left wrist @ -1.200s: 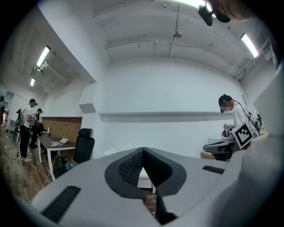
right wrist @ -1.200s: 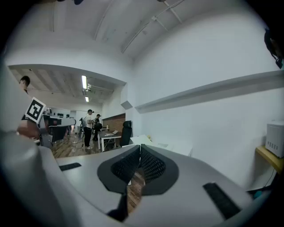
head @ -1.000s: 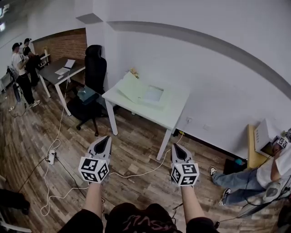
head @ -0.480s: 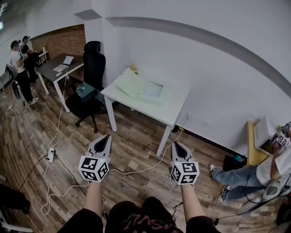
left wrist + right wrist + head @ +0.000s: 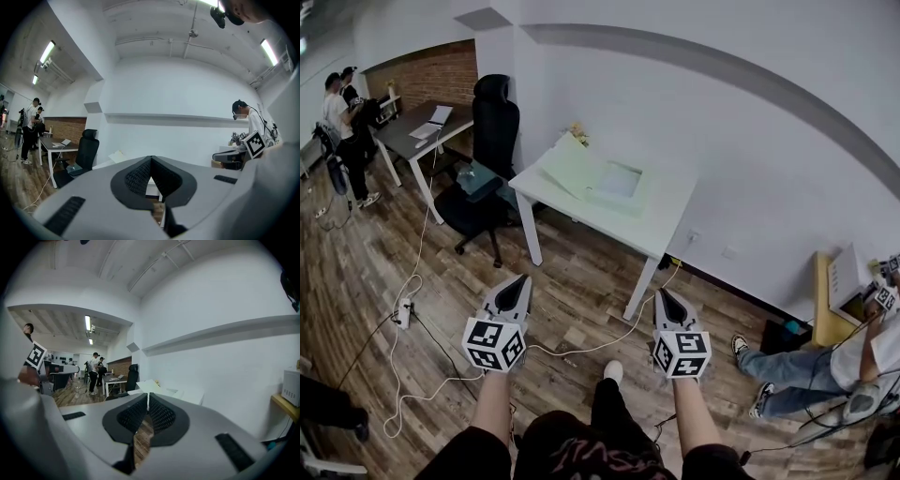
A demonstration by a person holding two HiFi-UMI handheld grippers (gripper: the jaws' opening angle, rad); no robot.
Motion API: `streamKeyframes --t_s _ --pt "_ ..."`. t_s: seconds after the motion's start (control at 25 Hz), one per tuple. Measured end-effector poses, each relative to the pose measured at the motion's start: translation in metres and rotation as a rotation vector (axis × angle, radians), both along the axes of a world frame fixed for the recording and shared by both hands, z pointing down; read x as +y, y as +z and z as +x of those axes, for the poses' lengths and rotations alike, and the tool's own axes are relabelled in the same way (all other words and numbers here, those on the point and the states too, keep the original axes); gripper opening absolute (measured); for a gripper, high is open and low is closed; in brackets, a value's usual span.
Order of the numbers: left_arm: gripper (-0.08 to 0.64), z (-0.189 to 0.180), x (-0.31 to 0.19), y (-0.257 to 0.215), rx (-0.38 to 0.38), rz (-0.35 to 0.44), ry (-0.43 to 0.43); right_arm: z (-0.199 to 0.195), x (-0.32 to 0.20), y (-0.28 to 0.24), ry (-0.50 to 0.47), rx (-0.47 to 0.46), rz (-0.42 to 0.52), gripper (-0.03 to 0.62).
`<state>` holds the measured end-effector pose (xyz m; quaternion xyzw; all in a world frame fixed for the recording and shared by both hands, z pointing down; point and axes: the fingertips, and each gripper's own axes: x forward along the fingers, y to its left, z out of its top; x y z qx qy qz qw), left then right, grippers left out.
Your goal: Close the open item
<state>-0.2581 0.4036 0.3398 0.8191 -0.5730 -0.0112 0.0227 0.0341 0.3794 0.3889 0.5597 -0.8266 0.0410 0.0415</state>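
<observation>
A white shoe [image 5: 613,372] has swung into view between the arms since a second ago, as the person steps toward the white rectangular table [image 5: 661,234]. At left, the grey left gripper [image 5: 516,286] is clenched on nothing, jaws pressed together, above the wood-plank floor [image 5: 581,281]. Beyond it, a black office chair [image 5: 492,122] stands beside the table. On the table lies the pale green flat box [image 5: 623,192], its lid [image 5: 567,167] raised, well apart from both grippers. At right, the grey right gripper [image 5: 666,302] is likewise clenched and empty.
</observation>
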Motion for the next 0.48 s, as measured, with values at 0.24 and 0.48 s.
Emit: streamKeyframes --t_s 0.24,0.48 --pt "0.012 0.0 -0.046 0.009 -0.007 -0.023 -0.017 -0.002 -0.052 0.014 -0.021 -0.004 -0.031 0.026" --pt "0.012 0.005 -0.112 0.015 -0.012 -0.043 -0.032 0.002 -0.12 0.026 -0.04 -0.004 -0.061 0.028"
